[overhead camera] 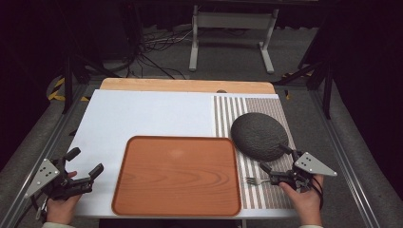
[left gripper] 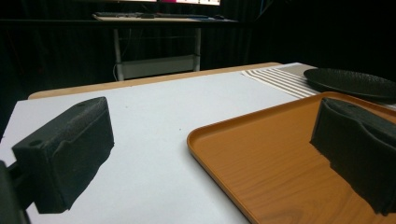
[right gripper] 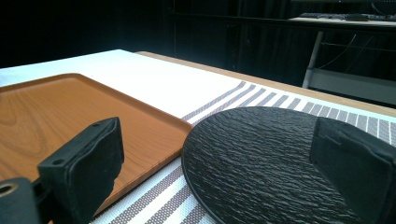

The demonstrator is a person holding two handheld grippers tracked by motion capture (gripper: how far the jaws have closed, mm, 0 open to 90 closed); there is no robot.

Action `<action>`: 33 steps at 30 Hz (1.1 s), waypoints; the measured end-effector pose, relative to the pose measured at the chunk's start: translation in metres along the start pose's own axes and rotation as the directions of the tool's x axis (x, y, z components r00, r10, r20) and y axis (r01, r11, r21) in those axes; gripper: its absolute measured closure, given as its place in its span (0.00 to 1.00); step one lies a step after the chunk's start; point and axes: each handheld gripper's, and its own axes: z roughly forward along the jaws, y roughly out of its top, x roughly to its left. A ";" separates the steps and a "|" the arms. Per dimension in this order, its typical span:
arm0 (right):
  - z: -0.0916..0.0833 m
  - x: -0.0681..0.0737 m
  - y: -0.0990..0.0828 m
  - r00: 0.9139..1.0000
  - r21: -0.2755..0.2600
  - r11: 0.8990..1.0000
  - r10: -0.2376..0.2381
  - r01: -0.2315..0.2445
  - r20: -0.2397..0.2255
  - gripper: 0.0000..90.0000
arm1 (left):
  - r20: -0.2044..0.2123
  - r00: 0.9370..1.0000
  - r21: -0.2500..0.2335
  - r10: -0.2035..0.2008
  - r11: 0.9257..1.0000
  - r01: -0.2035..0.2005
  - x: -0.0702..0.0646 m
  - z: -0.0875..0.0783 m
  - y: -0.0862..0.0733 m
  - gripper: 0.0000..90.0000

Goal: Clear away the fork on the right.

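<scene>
An orange wood-grain tray point(overhead camera: 177, 175), a black rough-textured plate point(overhead camera: 259, 135) and a brown-and-white striped mat point(overhead camera: 228, 114) on white.

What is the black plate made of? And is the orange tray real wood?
The black plate looks like slate or stoneware: matte, with a rough, rippled surface, though the look alone leaves it open. The tray shows wood grain, but its smooth, even sheen and rounded moulded rim suggest plastic or laminate printed to look like wood; real wood can't be ruled out.

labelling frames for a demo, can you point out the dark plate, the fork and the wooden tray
dark plate point(overhead camera: 259, 135), high view, middle of its textured face
fork point(overhead camera: 253, 181), high view, neck just behind the tines
wooden tray point(overhead camera: 176, 176), high view, bare middle of its floor
</scene>
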 end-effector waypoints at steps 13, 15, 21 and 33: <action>0.001 -0.001 0.006 1.000 -0.003 1.000 -0.008 0.008 -0.009 0.04 | -0.003 1.000 -0.006 0.001 1.000 -0.001 -0.002 -0.001 0.002 0.00; 0.002 -0.001 0.008 1.000 -0.002 1.000 -0.009 0.009 -0.006 0.04 | -0.003 1.000 -0.007 0.003 1.000 -0.003 -0.002 -0.001 0.002 0.00; 0.012 0.000 0.019 0.999 -0.016 1.000 0.011 -0.011 -0.032 0.05 | -0.007 1.000 -0.008 0.005 1.000 -0.005 -0.002 -0.002 0.003 0.00; 0.020 -0.002 0.044 0.993 0.100 0.992 -0.064 0.074 -0.103 0.08 | -0.024 1.000 -0.010 -0.001 1.000 0.000 0.001 -0.005 0.005 0.00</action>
